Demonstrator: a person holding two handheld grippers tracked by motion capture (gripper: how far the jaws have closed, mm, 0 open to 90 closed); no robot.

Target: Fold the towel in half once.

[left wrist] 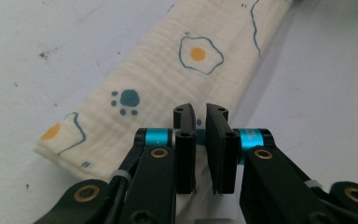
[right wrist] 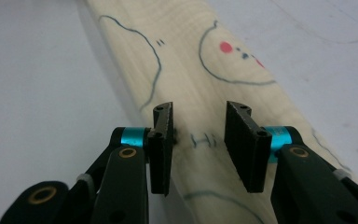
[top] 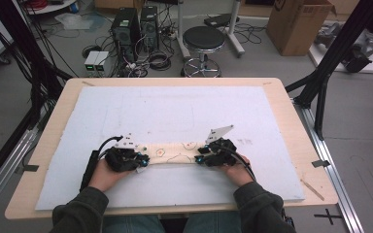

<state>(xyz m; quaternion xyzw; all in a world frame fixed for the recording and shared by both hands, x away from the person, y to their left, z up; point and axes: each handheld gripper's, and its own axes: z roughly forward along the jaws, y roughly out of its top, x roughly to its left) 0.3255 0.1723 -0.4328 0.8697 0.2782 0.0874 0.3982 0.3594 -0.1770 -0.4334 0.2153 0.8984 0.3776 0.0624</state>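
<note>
Left tongs (left wrist: 200, 140) nearly shut pinching folded cloth (left wrist: 168, 84); right tongs (right wrist: 200, 144) gape over it, ungripped; uneven lift may unfold it.

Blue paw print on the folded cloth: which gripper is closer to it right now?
Left. The paw print lies just ahead of the left gripper, at that end of the folded cloth. The right gripper straddles the cloth's opposite end, over a "Hi" print.

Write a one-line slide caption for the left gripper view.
Left gripper, jaws nearly closed, at one end of a folded cream cloth printed with fried eggs and a paw, lying on a white mat.
</note>
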